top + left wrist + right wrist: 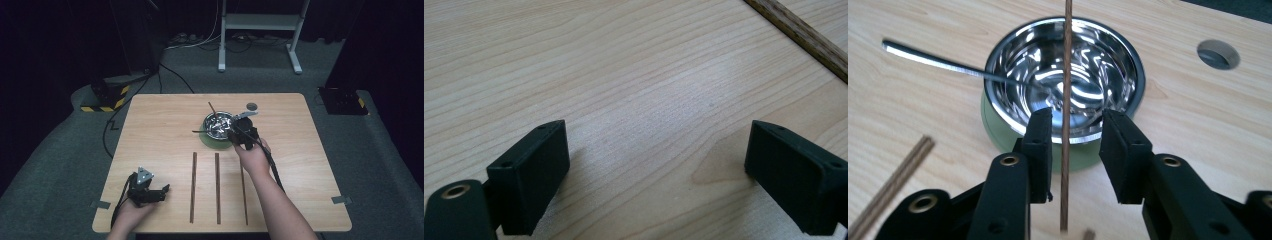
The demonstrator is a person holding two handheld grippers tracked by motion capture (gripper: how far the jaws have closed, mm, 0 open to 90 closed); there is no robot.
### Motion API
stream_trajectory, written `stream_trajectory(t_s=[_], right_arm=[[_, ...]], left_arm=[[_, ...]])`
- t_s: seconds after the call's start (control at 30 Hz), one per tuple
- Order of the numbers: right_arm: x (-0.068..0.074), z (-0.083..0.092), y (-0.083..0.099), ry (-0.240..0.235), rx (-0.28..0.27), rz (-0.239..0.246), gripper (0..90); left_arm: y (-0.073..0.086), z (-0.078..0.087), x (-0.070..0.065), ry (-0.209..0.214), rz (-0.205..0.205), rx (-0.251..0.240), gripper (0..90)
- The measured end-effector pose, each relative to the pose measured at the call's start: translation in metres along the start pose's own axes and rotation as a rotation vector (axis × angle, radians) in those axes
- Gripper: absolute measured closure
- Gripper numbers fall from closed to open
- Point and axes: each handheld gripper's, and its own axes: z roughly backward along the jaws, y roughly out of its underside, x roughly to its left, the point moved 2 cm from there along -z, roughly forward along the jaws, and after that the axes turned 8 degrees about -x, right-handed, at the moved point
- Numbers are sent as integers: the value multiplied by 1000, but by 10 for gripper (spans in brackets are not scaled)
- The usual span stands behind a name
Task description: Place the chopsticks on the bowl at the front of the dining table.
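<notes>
At centre frame my right gripper (1075,150) sits at the near rim of the shiny round steel bowl (1063,75), jaws narrowly parted around a thin brown wooden stick (1066,100) that leans across the bowl, pads not pressing it. At lower left, my left gripper (656,155) rests wide open over the light wooden table (624,65).

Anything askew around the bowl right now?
Yes. A chopstick leans across the steel bowl, lying loose between the open jaws of the right hand-held gripper. A metal utensil also juts over the rim.
</notes>
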Motion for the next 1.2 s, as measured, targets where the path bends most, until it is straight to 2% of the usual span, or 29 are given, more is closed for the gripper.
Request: stream_trajectory(t_s=[0.03,0.07,0.27,0.37,0.4,0.43,0.47,0.57,0.7,0.97,1.07,1.2], right_arm=[[0,0,0,0,0,0,650],[-1,8,8,2,-8,-4,642],[-1,27,29,15,-34,-12,598],[-1,33,40,10,-29,-13,598],[1,36,53,-1,-3,-9,626],[1,36,53,-1,-3,-9,626],[2,39,64,10,-3,-3,624],[2,43,77,-3,20,-31,625],[8,43,95,-2,47,-3,635],[16,43,117,-7,88,10,706],[16,44,122,5,83,4,745],[15,43,128,-2,94,-10,754]], left_arm=[[0,0,0,0,0,0,106],[0,0,0,0,0,0,106],[0,0,0,0,0,0,106],[0,0,0,0,0,0,106],[0,0,0,0,0,0,106],[0,0,0,0,0,0,106],[0,0,0,0,0,0,106],[0,0,0,0,0,0,106],[0,0,0,0,-3,0,106],[0,0,0,1,-4,0,106],[0,0,0,1,-5,0,106],[0,0,0,1,-5,0,106]])
